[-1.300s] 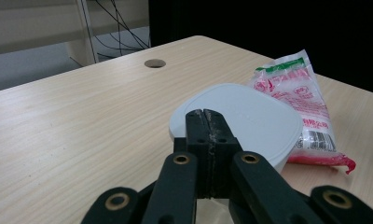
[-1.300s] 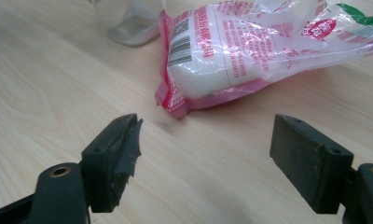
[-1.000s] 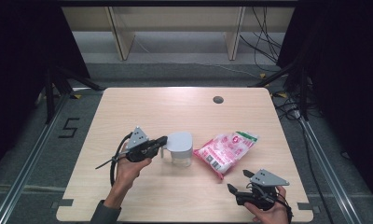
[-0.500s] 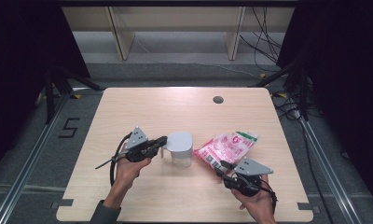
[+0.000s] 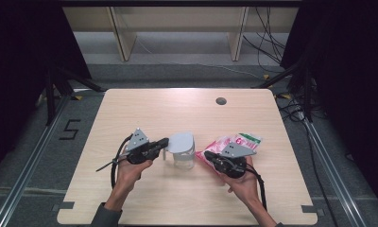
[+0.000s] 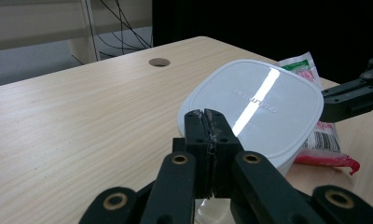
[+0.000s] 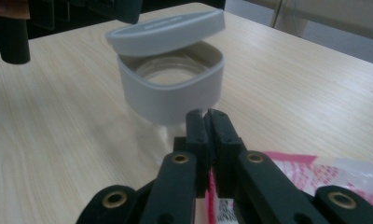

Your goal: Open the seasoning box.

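Left tool: pinching the lid, propped open on the jar.
Right tool: just snapped closed on the pink bag's edge, right beside jar.
Tip: lift bag slow, keep lid tilted wide.

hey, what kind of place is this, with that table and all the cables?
Probably a lab recording setup: a lone wooden table on grey flooring, metal rails alongside, loose cables behind, and dark curtains around it.

Packet just right of container
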